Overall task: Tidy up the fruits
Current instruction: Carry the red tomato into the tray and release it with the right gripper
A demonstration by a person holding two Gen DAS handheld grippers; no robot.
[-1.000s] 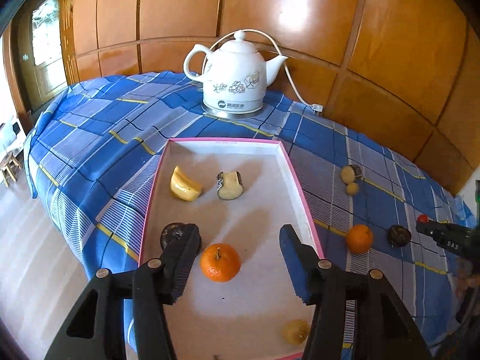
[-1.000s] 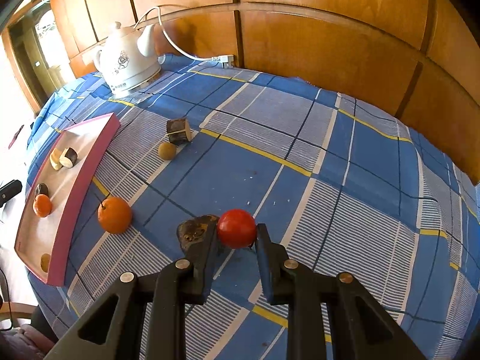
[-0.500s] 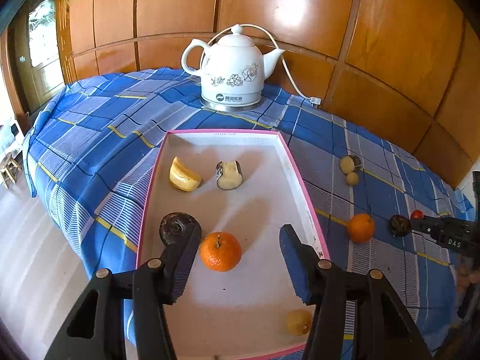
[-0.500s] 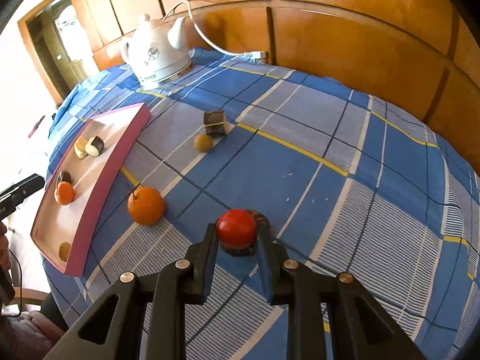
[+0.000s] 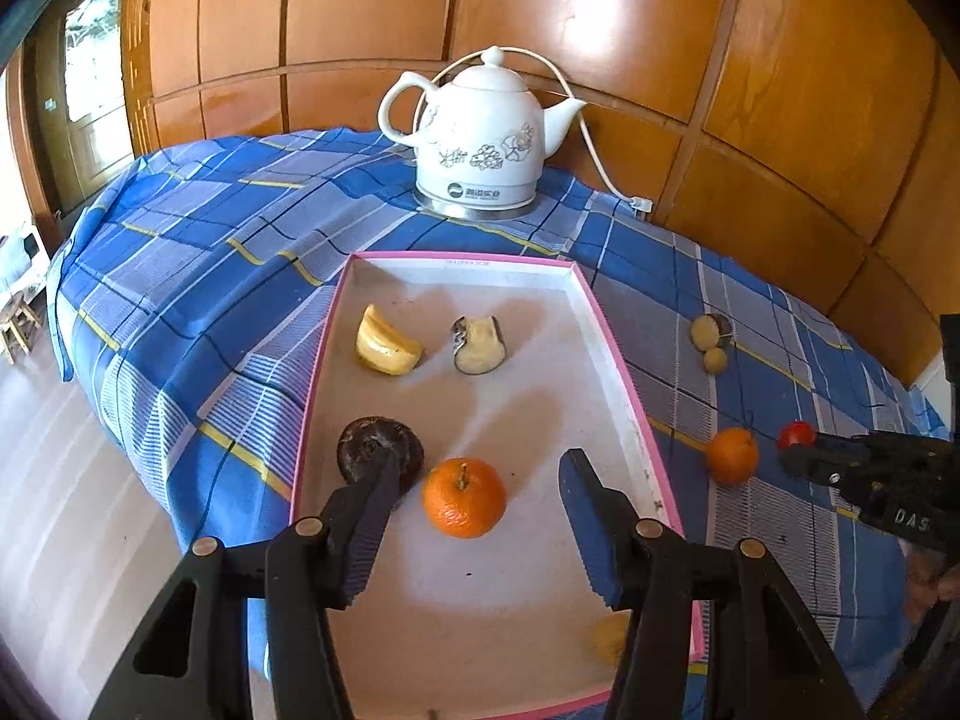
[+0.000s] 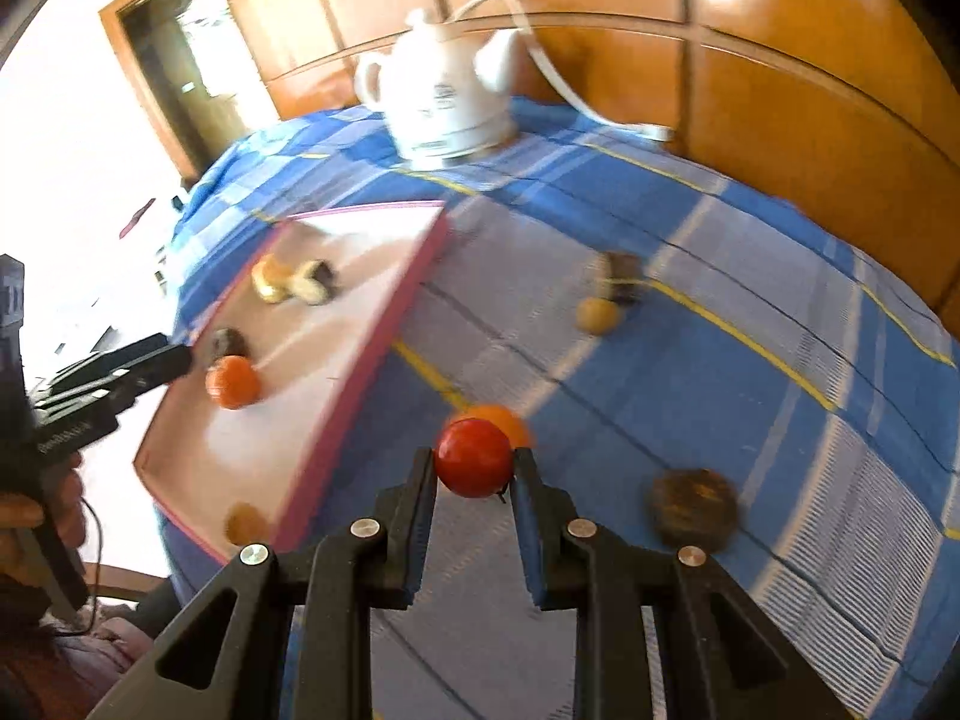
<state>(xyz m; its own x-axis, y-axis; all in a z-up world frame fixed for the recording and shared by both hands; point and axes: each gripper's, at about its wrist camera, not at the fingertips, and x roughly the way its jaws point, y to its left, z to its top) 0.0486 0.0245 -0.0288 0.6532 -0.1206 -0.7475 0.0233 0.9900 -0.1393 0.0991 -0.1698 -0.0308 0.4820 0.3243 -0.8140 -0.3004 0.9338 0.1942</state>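
A: Any legible writing?
B: Left view: "DAS" on the right tool [image 5: 807, 450] at frame right. The kettle [image 5: 483, 138] logo is unreadable.
A: Tool states?
B: Left tool [image 5: 477, 480] gapes wide, empty, over the pink-rimmed tray [image 5: 612, 354], straddling an orange [image 5: 464, 497]. Right tool pinches the red fruit [image 6: 474, 457] at frame centre, above the tabletop.
A: View differences?
B: Only the right view shows a dark brown fruit [image 6: 694, 507], lower right.

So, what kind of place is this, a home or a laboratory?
Probably a home, a dining or sitting room: a table with a blue checked cloth, a white electric kettle plugged in, wood-panelled walls, and a door.
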